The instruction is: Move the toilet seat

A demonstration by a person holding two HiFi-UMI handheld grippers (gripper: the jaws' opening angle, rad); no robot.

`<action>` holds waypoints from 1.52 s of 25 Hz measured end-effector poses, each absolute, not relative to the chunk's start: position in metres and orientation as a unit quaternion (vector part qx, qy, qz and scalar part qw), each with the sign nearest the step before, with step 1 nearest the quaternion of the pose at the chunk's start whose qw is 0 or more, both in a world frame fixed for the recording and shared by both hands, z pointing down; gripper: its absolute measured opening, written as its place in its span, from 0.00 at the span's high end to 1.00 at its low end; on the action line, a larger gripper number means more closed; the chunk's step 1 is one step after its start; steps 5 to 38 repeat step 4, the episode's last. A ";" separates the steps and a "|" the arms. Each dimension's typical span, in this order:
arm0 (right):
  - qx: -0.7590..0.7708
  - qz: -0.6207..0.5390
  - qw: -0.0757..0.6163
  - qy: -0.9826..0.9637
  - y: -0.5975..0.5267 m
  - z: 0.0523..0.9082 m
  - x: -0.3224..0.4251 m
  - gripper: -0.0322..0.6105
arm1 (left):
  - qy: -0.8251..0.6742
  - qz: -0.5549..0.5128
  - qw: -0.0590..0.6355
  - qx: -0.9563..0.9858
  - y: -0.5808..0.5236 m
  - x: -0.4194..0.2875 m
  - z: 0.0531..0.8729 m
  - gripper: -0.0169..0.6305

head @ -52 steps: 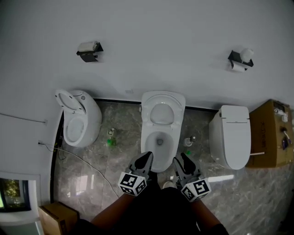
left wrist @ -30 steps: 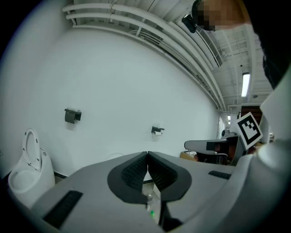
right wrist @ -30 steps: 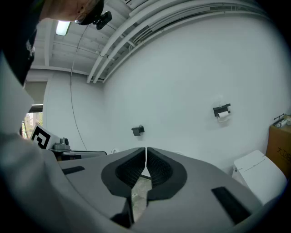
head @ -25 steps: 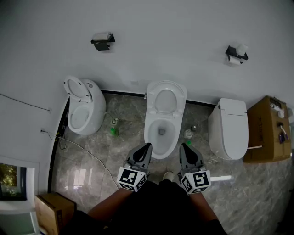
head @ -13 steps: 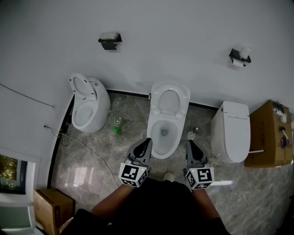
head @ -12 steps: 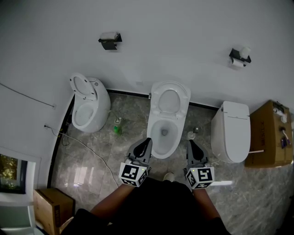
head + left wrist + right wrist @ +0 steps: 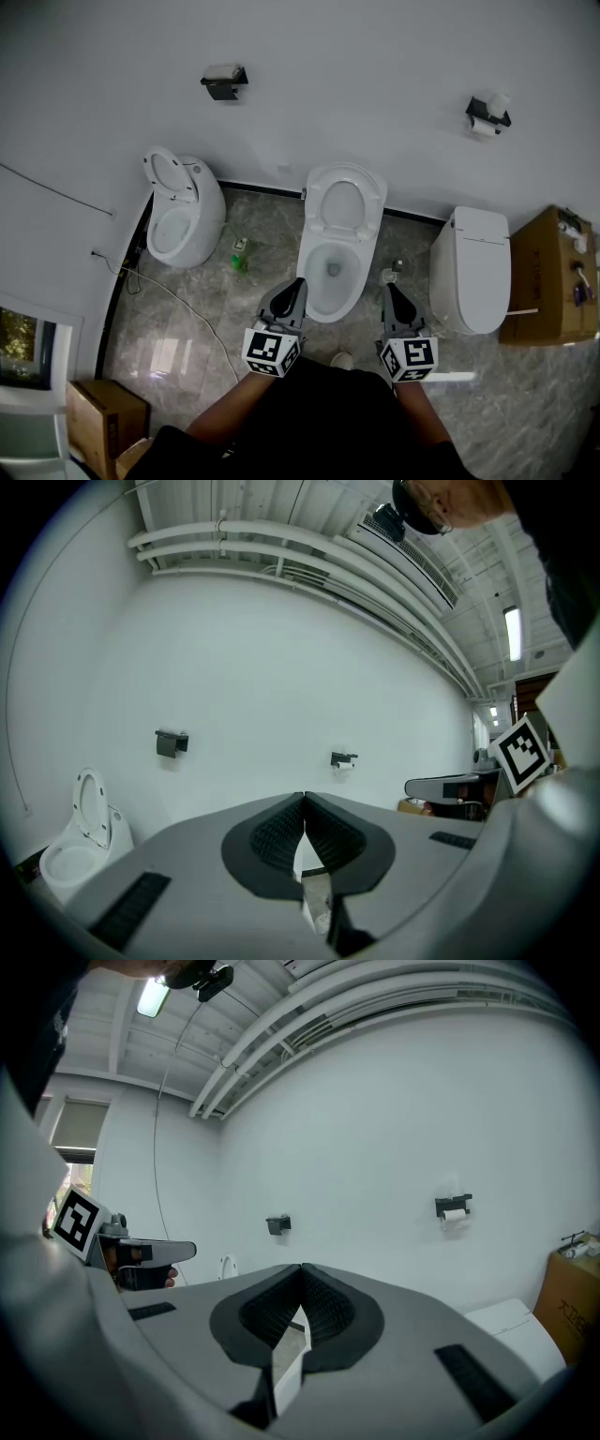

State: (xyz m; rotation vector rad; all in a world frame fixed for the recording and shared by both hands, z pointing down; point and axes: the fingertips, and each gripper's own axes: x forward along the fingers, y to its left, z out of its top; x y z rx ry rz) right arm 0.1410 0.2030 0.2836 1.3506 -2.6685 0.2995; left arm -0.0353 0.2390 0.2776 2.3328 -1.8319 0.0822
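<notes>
Middle toilet mostly hidden in both gripper views: only a white sliver shows through the gap behind the ribbed pads. Head view's lower edge is filled by the person's dark clothing. The grey two-jaw left gripper with its marker cube (image 7: 296, 284) (image 7: 305, 797) has its jaws pressed together, nothing between them. The matching grey right gripper (image 7: 389, 288) (image 7: 302, 1267) is likewise closed and empty. The white oval plastic toilet seat (image 7: 343, 203) stands raised, ahead of and between the two grippers, beyond the open white ceramic bowl (image 7: 328, 267). Seat and lid behind it are hard to separate, possibly lying flat against each other. Left tips sit at the bowl's front-left rim; contact cannot be judged. Right tips are just off the bowl's right side, apart from it. Against a second earlier, the right gripper stands further out to the right; left gripper barely shifted, both closed as before.
</notes>
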 end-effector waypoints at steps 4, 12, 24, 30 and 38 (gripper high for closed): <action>0.447 0.100 0.068 -0.887 0.202 0.284 0.149 0.90 | -0.616 0.026 0.086 0.783 0.238 -0.028 0.276 0.95; 0.447 0.100 0.068 -0.887 0.202 0.284 0.149 0.90 | -0.616 0.026 0.086 0.783 0.238 -0.028 0.276 0.95; 0.447 0.100 0.068 -0.887 0.202 0.284 0.149 0.90 | -0.616 0.026 0.086 0.783 0.238 -0.028 0.276 0.95; 0.447 0.100 0.068 -0.887 0.202 0.284 0.149 0.90 | -0.616 0.026 0.086 0.783 0.238 -0.028 0.276 0.95; 0.447 0.100 0.068 -0.887 0.202 0.284 0.149 0.90 | -0.616 0.026 0.086 0.783 0.238 -0.028 0.276 0.95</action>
